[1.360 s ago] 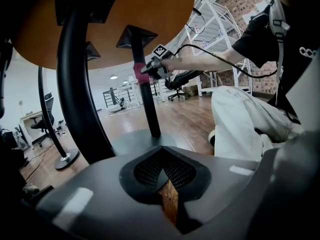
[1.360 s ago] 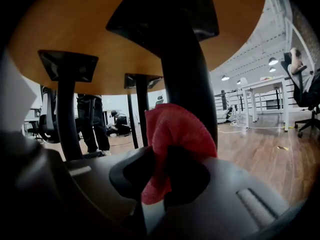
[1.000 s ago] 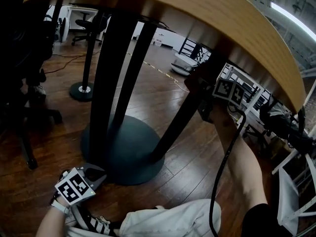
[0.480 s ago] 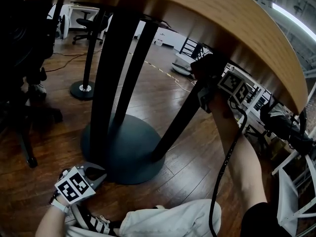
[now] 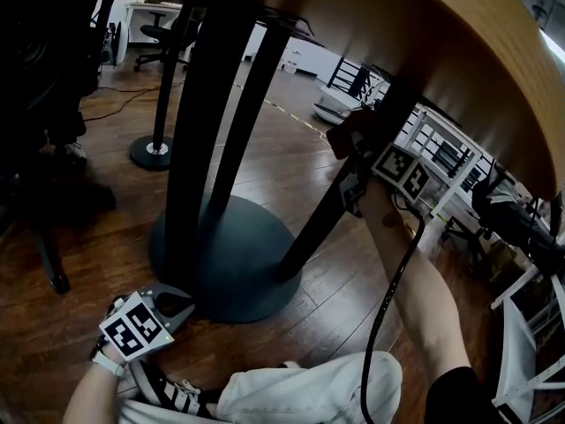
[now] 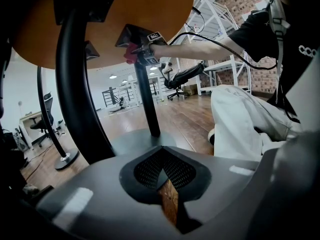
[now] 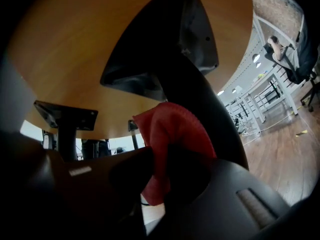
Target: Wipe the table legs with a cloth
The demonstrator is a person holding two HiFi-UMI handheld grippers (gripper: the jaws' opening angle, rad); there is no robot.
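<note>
A round wooden table stands on curved black legs that meet in a dark round base [image 5: 238,254]. High on the slanted right leg [image 5: 309,228], just under the tabletop [image 5: 424,51], my right gripper [image 5: 351,153] is shut on a red cloth [image 5: 342,140]. In the right gripper view the cloth [image 7: 170,134] bulges from the jaws against the black leg [image 7: 200,99]. My left gripper [image 5: 172,303] rests low by the base's front edge, shut and holding nothing; its tips [image 6: 162,171] meet over the wooden floor. From there the cloth [image 6: 131,54] shows up on the far leg.
The thick front legs [image 5: 199,131] rise left of centre. A pole on a round foot [image 5: 154,153] and a dark chair [image 5: 44,193] stand at left. White shelving [image 5: 521,352] is at right. A black cable [image 5: 388,299] hangs from the right gripper over the person's pale trousers [image 5: 309,396].
The right gripper slid the red cloth up the slanted leg toward the tabletop, then slightly back down. The left gripper stayed put by the base.
</note>
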